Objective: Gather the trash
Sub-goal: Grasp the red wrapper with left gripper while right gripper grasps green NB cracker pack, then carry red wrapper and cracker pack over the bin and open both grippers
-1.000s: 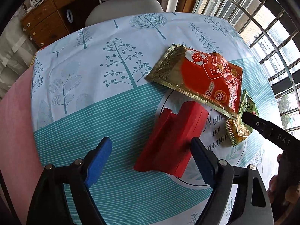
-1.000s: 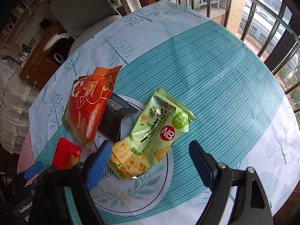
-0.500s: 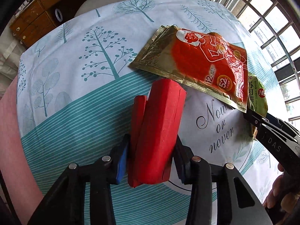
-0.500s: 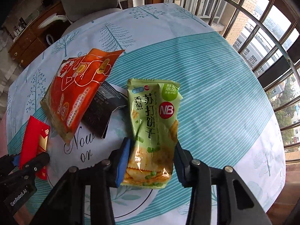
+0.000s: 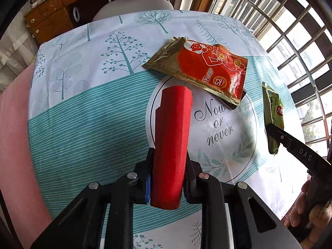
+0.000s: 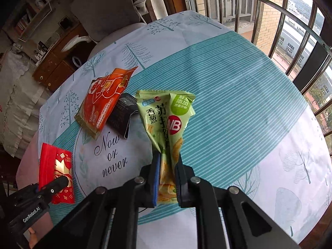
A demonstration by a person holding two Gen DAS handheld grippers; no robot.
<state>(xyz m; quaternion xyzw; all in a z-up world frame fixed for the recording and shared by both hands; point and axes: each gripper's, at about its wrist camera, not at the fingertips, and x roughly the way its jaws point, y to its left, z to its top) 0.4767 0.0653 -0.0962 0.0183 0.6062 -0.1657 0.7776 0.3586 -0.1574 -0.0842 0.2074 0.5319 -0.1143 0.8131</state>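
**A:** Entry. Start from what's left on the table: the orange-red foil pouch (image 5: 207, 70) lies flat on the tablecloth (image 5: 87, 128), at the far rim of the printed circle. A black packet (image 6: 122, 114) is tucked partly beneath its near corner, touching it.

**B:** Long axis of the pouch?

**A:** In the left wrist view it runs from upper left down to lower right, slantwise to the line the fingers point along. Any approach would, I judge, need a wrist roll to bring the jaws across the short side.

**B:** And the hands?

**A:** Both occupied. The left gripper (image 5: 167, 178) is clenched on a red paper box (image 5: 172, 145), jaws closing on it, box squeezed narrow and raised clear of the cloth, pointing away from the camera. The right gripper (image 6: 167, 172) pinches the green cracker packet (image 6: 168, 120) by its lower end, jaws closing there too; the packet stands up out of the fingers, crumpled at the waist.

**B:** Which is nearer the pouch?

**A:** The pouch lies ahead of both, between them: ahead and to the right of the left gripper, ahead and to the left of the right one. Nearer hand: cannot tell. Neither can take it until it sheds its load; no bin visible in either view.
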